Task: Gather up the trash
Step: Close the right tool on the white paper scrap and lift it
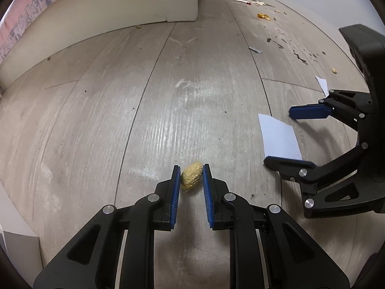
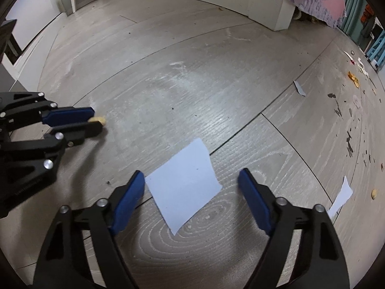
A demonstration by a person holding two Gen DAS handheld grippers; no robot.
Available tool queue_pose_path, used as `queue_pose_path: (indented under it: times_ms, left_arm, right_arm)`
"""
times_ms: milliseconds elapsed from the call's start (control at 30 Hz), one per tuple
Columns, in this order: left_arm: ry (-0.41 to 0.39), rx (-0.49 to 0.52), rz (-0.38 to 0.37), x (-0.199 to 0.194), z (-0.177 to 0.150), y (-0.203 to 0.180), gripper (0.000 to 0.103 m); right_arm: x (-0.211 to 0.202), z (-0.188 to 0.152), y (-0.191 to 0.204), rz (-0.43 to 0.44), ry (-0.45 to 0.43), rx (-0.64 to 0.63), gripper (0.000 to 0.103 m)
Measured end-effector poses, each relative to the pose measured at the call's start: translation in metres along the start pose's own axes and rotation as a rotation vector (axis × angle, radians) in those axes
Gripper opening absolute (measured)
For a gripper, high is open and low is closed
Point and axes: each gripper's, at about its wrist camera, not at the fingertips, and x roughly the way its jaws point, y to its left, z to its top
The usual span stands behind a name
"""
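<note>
On the floor, your left tool [image 1: 191, 177] brackets the nut [image 1: 191, 176], not yet clamped. Squeeze next. Your right tool [image 2: 191, 183] gapes over paper [image 2: 184, 185].

Grey wood floor [image 2: 192, 48] – paper sheet [image 2: 184, 185], yellow lump [image 1: 191, 176], peel scraps [image 1: 264, 16] (farther off)

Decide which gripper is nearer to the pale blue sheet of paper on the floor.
Right. The right gripper straddles the paper sheet, fingers wide open. The left gripper sits off to the side, around a yellow nugget.
</note>
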Motion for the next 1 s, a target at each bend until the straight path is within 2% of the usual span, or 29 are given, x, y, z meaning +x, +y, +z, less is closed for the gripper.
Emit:
queue_pose_path:
  times_ms: [67, 200, 367, 500, 567, 733, 1000]
  left_arm:
    - [0.001, -0.001, 0.001, 0.000, -0.001, 0.001, 0.017]
    - [-0.003, -0.005, 0.008, 0.000, 0.000, 0.001, 0.017]
    - [-0.016, -0.002, -0.001, -0.002, 0.001, -0.001, 0.017]
    - [-0.021, -0.004, -0.002, -0.004, 0.000, 0.001, 0.017]
    - [-0.021, -0.007, 0.000, -0.004, 0.000, 0.001, 0.017]
    - [-0.024, -0.004, -0.002, -0.004, 0.001, 0.000, 0.017]
    - [-0.032, -0.001, -0.008, -0.012, 0.007, -0.007, 0.017]
  right_arm:
    - [-0.002, 0.000, 0.004, 0.006, -0.002, -0.017, 0.062]
    - [-0.002, 0.003, 0.007, 0.021, 0.007, -0.035, 0.053]
    - [-0.004, 0.004, 0.011, 0.037, -0.002, -0.048, 0.029]
    - [-0.004, 0.005, 0.011, 0.046, -0.002, -0.045, 0.021]
    - [-0.004, 0.005, 0.010, 0.055, 0.002, -0.041, 0.013]
    - [-0.006, 0.003, 0.009, 0.068, 0.007, -0.030, 0.008]
    - [-0.023, 0.002, 0.003, 0.073, -0.003, -0.019, 0.006]
